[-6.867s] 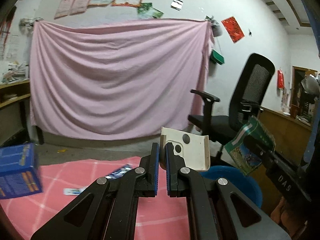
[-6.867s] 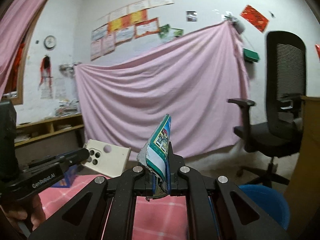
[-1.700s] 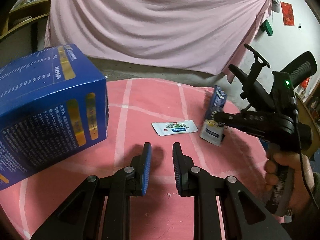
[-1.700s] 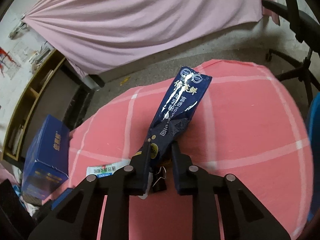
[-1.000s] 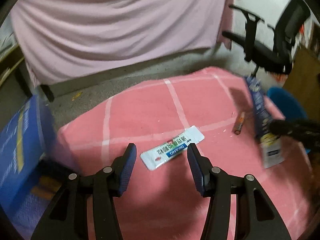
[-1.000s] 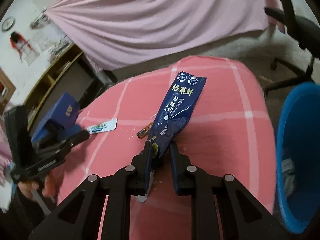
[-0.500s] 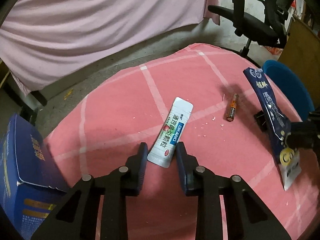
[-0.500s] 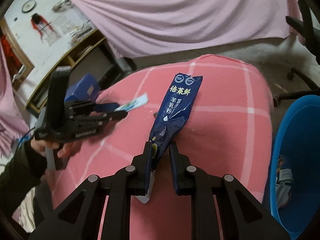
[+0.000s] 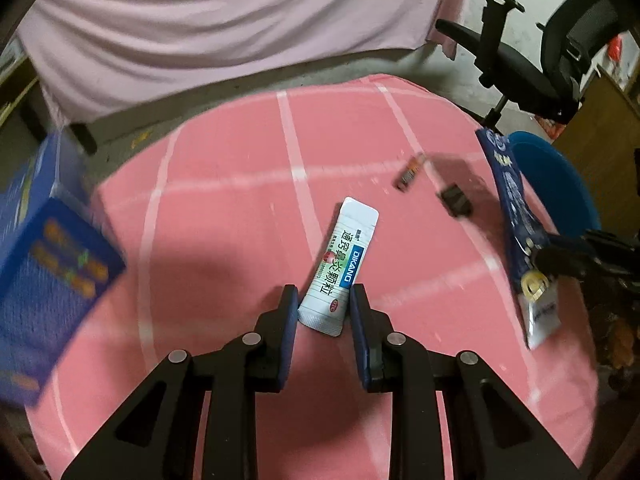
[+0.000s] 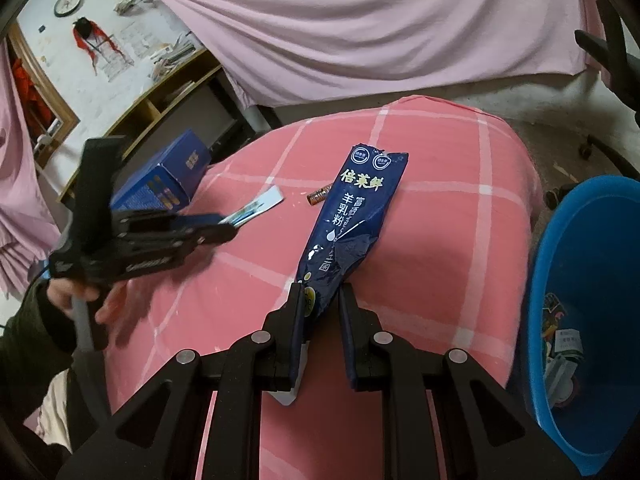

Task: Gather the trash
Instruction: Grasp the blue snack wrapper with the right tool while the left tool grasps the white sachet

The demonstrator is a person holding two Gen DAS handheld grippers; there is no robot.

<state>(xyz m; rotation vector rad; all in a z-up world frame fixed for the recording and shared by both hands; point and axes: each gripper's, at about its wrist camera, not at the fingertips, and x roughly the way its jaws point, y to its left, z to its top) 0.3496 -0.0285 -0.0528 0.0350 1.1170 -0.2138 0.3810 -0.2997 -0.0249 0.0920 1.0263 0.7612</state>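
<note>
A: Why is the left gripper (image 9: 324,304) set so low over the pink-clothed surface (image 9: 224,216)?

B: It is judged to be lined up for a pick. Its jaws are held apart, and the near end of the white sachet (image 9: 340,268) is framed between the fingertips, with a gap visible on each side; no contact can be made out. The sachet lies flat, running from between the jaws toward the far right.

A: And the right gripper (image 10: 318,300)?

B: It is clamped on the lower end of the dark blue pouch (image 10: 352,224), which is held up off the surface and leans away from the gripper. In the right wrist view the blue bin (image 10: 580,280) is seen just to the right, with scraps already in it, so the pouch is presumably being kept there for dropping.

A: What else remains to be collected?

B: Farther out, right of the sachet, a small black clip (image 9: 456,202) and then a battery (image 9: 410,170) are lying on the cloth, well apart from both grippers. On the left a blue box (image 9: 44,264) is seen, blurred; whether it counts as trash cannot be told.

A: What is called for next?

B: The left jaws would have to be closed on the thin sachet, which may slide or buckle.
</note>
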